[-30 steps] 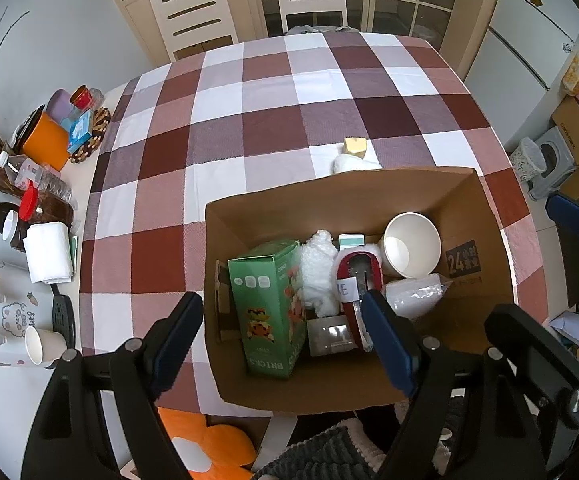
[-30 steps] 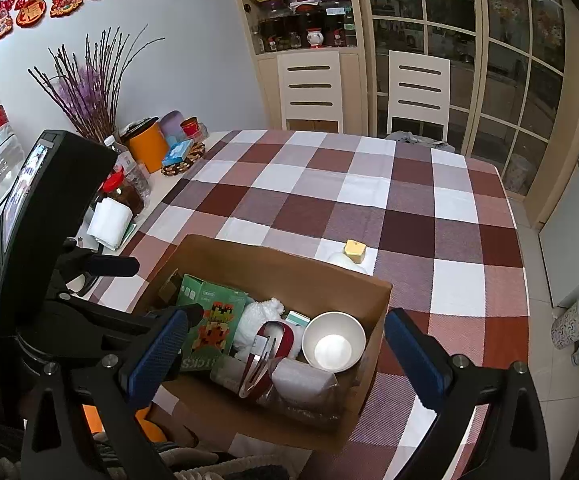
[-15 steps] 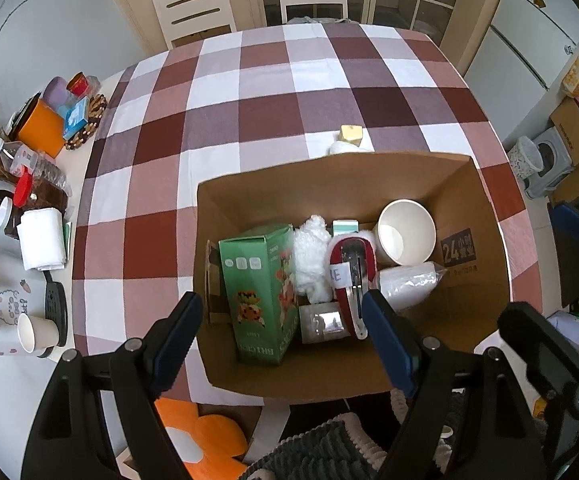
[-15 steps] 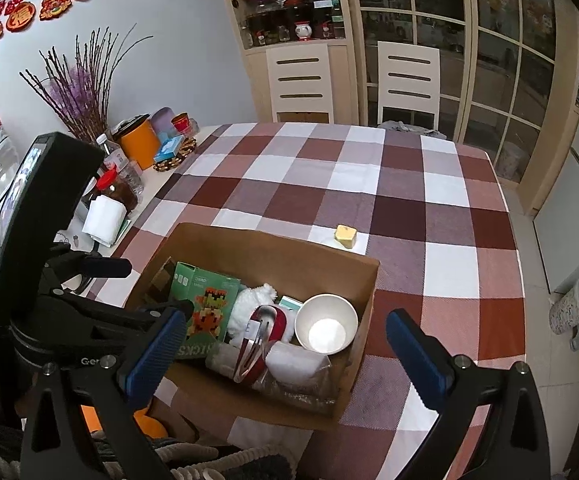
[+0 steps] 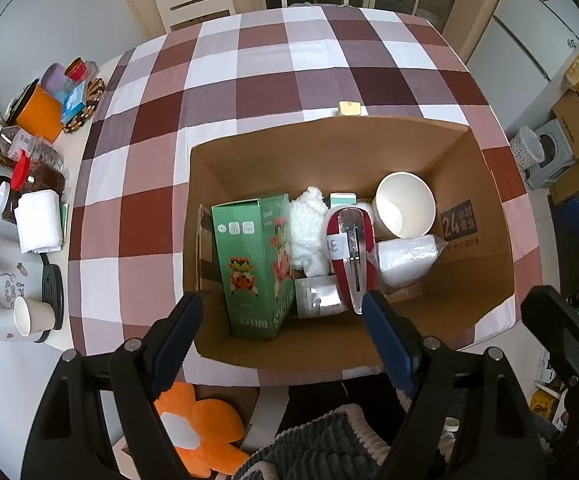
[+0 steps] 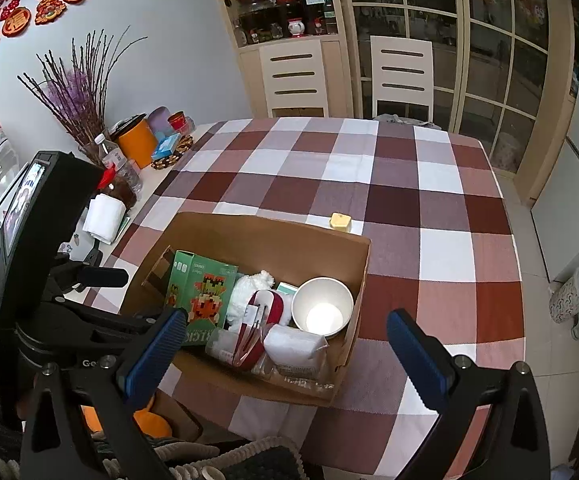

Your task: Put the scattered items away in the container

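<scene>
A brown cardboard box sits on a maroon, mauve and white checked tablecloth, holding a green carton, white cup and red-and-silver clip.

Open cardboard box at frame centre on checked tablecloth. Inside, left to right: upright green carton, white fluffy item, red clip-like item, white paper cup above a clear bag. Small yellow block just beyond far wall. Left gripper at bottom, jaws spread, empty.
</scene>
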Demonstrator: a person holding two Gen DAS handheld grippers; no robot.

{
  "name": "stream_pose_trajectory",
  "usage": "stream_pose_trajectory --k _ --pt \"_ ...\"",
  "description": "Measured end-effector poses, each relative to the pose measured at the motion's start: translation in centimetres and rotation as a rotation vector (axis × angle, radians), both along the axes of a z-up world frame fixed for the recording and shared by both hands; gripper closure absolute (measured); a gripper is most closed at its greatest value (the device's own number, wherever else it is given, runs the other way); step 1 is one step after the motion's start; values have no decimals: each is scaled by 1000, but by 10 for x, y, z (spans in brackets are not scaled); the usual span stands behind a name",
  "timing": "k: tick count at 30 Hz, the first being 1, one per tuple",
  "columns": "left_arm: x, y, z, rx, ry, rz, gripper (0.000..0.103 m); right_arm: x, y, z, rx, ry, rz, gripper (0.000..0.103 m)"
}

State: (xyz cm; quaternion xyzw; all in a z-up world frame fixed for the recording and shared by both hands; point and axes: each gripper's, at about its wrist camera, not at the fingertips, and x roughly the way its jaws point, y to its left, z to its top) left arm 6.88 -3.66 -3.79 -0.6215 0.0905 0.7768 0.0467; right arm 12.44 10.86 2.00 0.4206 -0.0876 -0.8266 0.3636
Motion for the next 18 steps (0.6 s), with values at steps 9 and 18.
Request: stream_pose_trajectory --k 9,18 --pt "7 -6 0 -1 -7 22 20 5 1 1 -5 5 -4 0" --pt "11 -6 3 -2 1 26 20 7 3 0 -5 10 -23 0"
